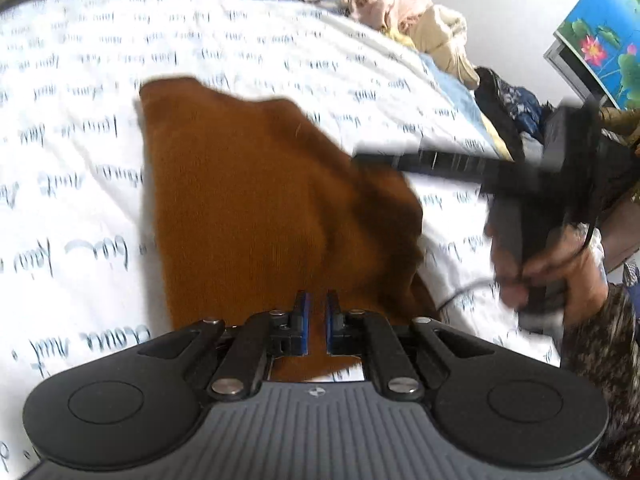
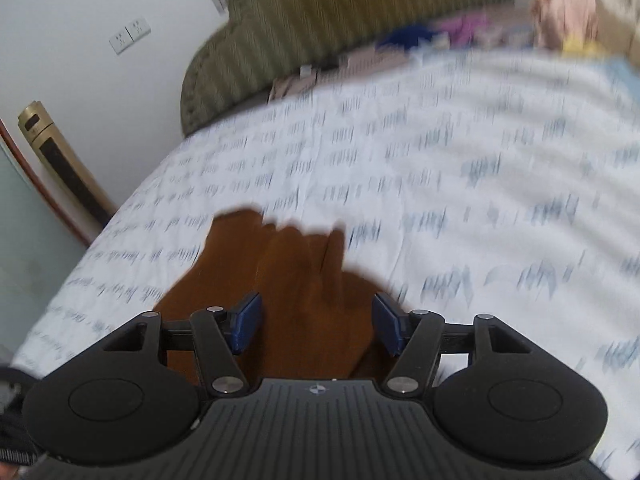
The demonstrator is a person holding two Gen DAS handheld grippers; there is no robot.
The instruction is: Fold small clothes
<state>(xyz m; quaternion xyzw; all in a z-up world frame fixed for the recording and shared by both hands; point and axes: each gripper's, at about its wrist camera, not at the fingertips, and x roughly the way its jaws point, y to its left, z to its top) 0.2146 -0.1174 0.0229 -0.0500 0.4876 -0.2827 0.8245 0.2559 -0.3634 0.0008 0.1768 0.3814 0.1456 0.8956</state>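
A small brown knit garment [image 1: 240, 208] lies on the white bedsheet with script print [image 1: 80, 140]. My left gripper [image 1: 317, 300] is over the garment's near edge, its blue pads nearly together with brown cloth between them. My right gripper [image 1: 362, 158] reaches in from the right over the garment's right edge, held by a hand. In the right wrist view my right gripper [image 2: 316, 322] is open wide just above the brown garment [image 2: 288, 280], with nothing between the pads. That view is blurred by motion.
A pile of pink and cream clothes [image 1: 412, 16] lies at the far right of the bed, dark clothes [image 1: 508, 100] beside it. A green striped headboard [image 2: 340, 28] stands at the far end. A picture with lotus flowers [image 1: 600, 40] leans against the right wall.
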